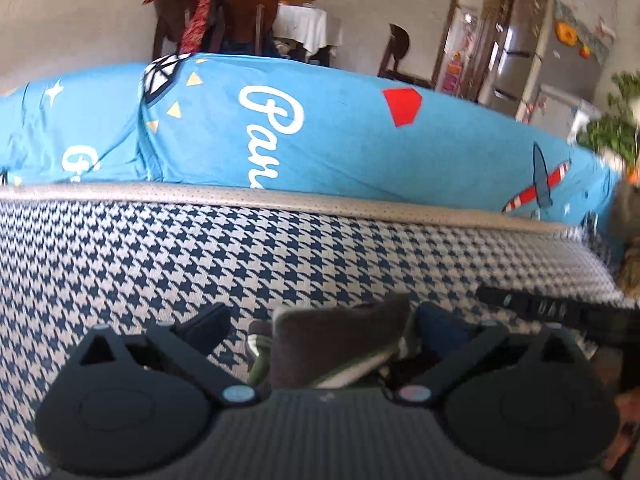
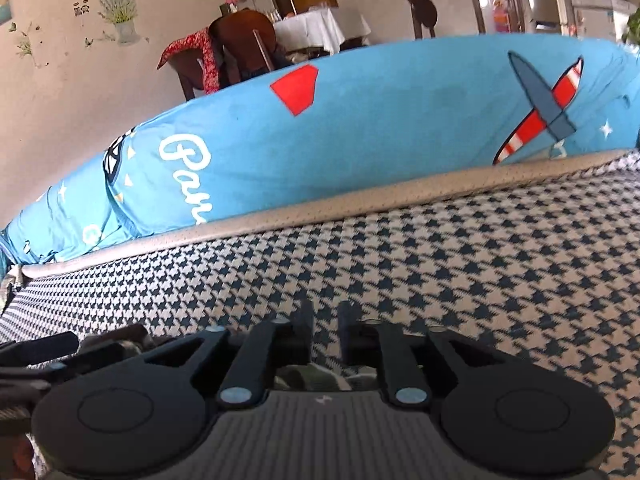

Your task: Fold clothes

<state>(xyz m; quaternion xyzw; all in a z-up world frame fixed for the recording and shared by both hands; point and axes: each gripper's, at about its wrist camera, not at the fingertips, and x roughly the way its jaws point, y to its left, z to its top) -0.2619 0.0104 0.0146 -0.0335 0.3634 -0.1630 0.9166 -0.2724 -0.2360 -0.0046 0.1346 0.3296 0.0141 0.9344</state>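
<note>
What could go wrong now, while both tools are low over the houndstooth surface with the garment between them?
1. The left tool stands wide open around bunched dark and green cloth; closing now might pinch several layers and spoil the fold.
2. The right tool is nearly closed, and whether it grips the camouflage cloth under it cannot be told; a lift might leave that side behind.
3. Both work close to the houndstooth cover, so a finger could snag it too.

"Pan" on blue cover (image 1: pixel 340 132)

Houndstooth cushion (image 1: pixel 280 248) under folded garment (image 1: pixel 340 344)
</note>
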